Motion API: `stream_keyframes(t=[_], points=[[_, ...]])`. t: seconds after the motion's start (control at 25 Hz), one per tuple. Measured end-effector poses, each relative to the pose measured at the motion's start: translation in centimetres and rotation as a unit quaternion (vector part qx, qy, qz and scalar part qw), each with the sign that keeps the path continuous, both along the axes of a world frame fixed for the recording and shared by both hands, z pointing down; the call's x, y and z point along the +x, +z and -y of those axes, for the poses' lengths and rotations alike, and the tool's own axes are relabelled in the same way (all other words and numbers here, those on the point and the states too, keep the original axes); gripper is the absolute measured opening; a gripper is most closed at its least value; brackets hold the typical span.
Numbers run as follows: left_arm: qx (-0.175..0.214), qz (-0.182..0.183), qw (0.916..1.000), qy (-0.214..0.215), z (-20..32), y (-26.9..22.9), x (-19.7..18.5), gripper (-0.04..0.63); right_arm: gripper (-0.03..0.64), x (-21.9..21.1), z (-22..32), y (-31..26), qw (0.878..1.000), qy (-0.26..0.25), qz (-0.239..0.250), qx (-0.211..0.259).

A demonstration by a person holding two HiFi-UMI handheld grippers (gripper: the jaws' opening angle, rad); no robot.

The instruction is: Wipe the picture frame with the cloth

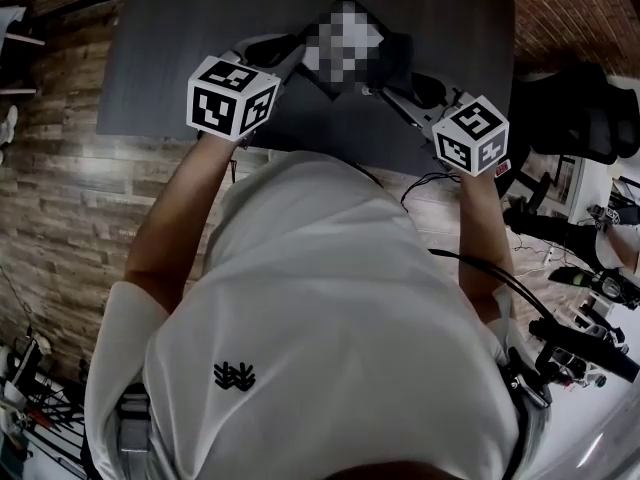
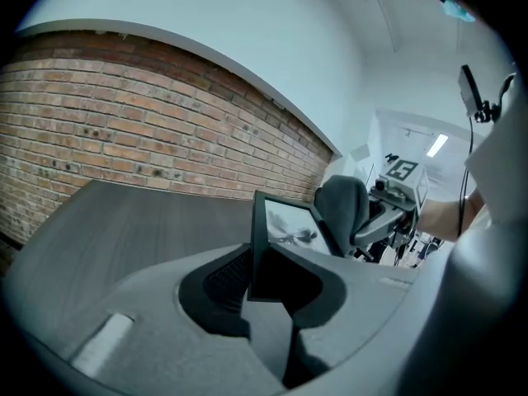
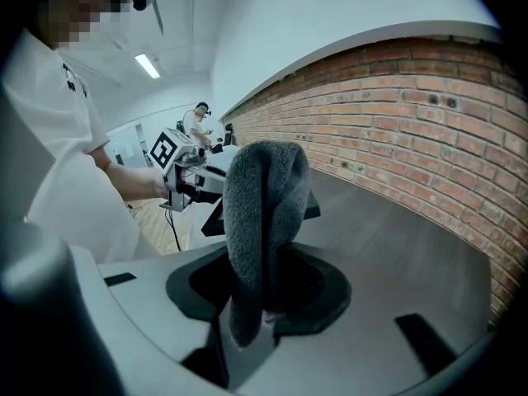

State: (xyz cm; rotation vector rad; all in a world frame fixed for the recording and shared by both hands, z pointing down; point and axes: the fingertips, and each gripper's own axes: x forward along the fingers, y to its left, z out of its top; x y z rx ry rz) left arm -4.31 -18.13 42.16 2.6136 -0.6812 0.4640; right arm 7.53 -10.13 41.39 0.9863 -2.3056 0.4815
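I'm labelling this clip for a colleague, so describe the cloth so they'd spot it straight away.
Find the dark grey table by the brick wall. Over it, the right gripper clamps a thick grey cloth, folded over, next to the black picture frame. It is the only soft, fuzzy thing there; the frame is flat and straight-edged.
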Motion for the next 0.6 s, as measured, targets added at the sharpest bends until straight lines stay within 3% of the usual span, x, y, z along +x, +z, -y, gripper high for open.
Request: stream_keyframes(t=[0.6], points=[[-0.004, -0.018, 0.9995, -0.025, 1.9, -1.5, 0.9, 0.074, 0.143, -6.7, -4.7, 2.6, 0.996, -0.08, 0.01, -0.025]])
